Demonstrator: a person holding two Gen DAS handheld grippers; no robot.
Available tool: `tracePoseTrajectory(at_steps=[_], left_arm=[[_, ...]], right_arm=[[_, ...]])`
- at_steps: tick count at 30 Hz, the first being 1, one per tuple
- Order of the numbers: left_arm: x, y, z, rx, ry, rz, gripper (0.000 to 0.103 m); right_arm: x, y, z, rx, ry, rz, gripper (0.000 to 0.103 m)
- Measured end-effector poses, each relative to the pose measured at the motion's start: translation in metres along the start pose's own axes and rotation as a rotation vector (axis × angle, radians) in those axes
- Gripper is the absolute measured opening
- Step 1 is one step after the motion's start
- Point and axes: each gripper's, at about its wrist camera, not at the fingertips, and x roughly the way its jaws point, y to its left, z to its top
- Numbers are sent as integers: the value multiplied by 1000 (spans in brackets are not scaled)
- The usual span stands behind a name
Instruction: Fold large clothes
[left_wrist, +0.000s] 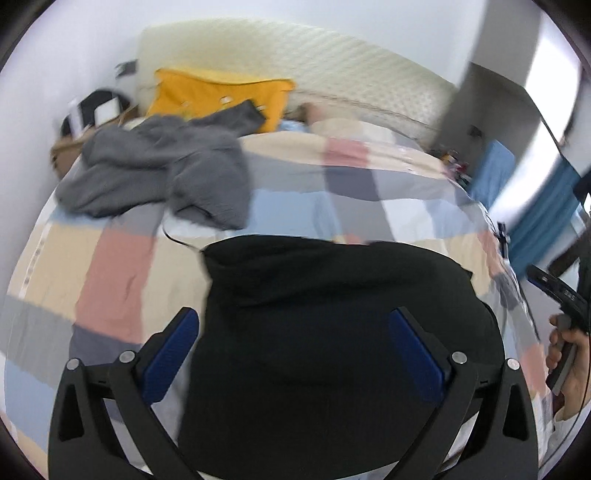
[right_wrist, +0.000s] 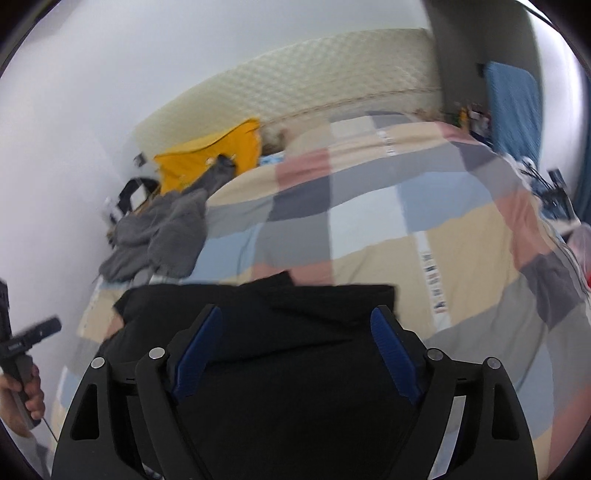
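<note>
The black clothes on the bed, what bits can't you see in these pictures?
- Black garment: near end cut off by the bottom edge, both views; the left gripper and right gripper frames cover its sides.
- Garment type: blurred, can't tell.
- Grey garment: blurred, shape unclear.

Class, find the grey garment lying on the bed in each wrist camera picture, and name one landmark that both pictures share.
Left wrist view: the grey garment lies crumpled in the upper left, on the checked bedcover, just below the yellow bag.
Right wrist view: the grey garment lies at middle left, by the bedcover's edge.
Shared landmark: the yellow bag, right behind the garment.
</note>
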Motion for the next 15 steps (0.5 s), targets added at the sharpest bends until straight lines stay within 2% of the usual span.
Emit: tracePoseTrajectory(at_steps=[3, 7, 10, 12, 15], left_arm=[[24, -30, -8, 87, -32, 59, 102], [76, -52, -16, 143, -22, 135, 102], [101, -64, -18, 227, -71, 242, 102], [110, -68, -18, 264, -112, 287, 102], [131, -61, -12, 219, -87, 264, 102]], right_arm=[[29, 15, -18, -16, 17, 7, 82], [67, 25, -39, -61, 16, -20, 82], [85, 27, -48, -116, -24, -91, 86], [91, 29, -47, -153, -61, -128, 90], [110, 27, -40, -162, -48, -126, 91]])
